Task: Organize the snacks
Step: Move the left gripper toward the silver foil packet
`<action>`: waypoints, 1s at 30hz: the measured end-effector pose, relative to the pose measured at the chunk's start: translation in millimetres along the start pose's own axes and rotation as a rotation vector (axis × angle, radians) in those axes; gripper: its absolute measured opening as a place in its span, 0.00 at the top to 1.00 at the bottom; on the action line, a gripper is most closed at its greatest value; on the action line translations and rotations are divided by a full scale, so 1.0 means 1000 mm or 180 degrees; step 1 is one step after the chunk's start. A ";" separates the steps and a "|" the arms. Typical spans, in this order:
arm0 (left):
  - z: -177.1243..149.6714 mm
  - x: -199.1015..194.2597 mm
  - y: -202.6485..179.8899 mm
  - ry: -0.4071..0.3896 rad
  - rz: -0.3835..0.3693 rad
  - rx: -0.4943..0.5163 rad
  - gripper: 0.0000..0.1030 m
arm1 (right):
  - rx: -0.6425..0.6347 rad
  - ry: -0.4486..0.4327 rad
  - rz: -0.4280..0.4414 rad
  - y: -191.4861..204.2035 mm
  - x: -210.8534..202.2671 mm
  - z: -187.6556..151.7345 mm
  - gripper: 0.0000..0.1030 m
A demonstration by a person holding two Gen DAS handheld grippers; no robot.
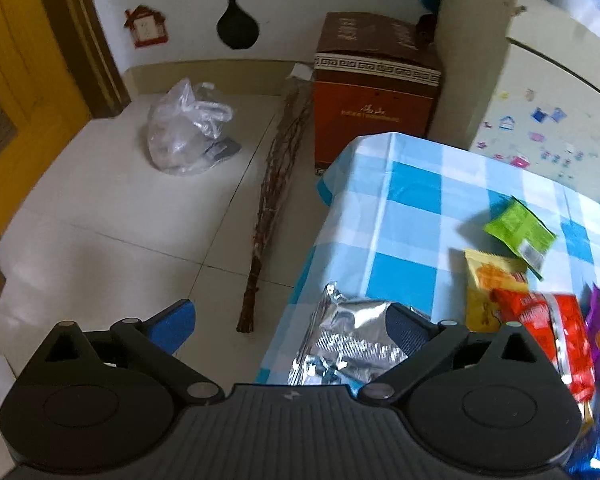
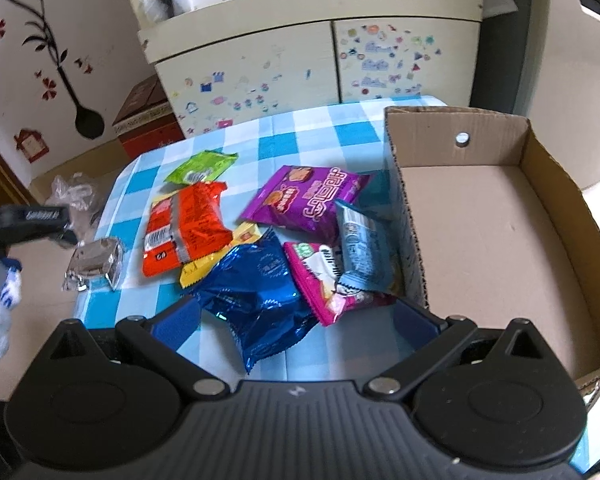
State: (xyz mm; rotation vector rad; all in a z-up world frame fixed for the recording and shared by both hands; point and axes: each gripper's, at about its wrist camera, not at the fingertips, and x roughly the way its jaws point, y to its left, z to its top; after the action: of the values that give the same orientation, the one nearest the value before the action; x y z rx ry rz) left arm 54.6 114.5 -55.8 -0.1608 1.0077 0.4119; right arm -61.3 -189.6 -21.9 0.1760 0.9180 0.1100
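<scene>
Now my left gripper (image 1: 288, 328) hangs released over the silver packet (image 1: 348, 344) at the table's (image 1: 400, 200) nine o'clock edge; I should straddle it squarely before clenching, right gripper (image 2: 296, 320) released too.

8 snack packets (image 2: 188, 230), 1 cardboard box (image 2: 556, 184)

Nothing can be read for certain: the purple snack bag (image 2: 306, 200) carries large white characters and the brown box (image 1: 374, 92) gold ones, all too blurred.
</scene>
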 end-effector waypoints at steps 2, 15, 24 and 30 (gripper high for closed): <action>0.002 0.009 -0.001 0.0037 0.0052 -0.0076 0.00 | -0.0056 0.0038 0.0029 0.003 0.003 -0.003 0.01; -0.004 0.025 -0.012 0.0019 0.0299 -0.0147 0.00 | -0.0145 0.0128 0.0155 0.008 0.014 -0.007 0.01; -0.024 0.016 -0.008 0.0106 0.0006 -0.0318 0.00 | -0.0029 0.0098 0.0134 0.003 0.014 -0.004 0.01; -0.020 0.019 -0.004 0.0135 -0.0120 -0.0460 0.00 | 0.0028 0.0069 0.0158 0.001 0.010 -0.004 0.01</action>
State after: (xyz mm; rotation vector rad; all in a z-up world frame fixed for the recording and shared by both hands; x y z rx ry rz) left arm 48.9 109.3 -82.7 -0.3191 1.0151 0.4487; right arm -58.5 -187.0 -31.5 0.2060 0.9362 0.1541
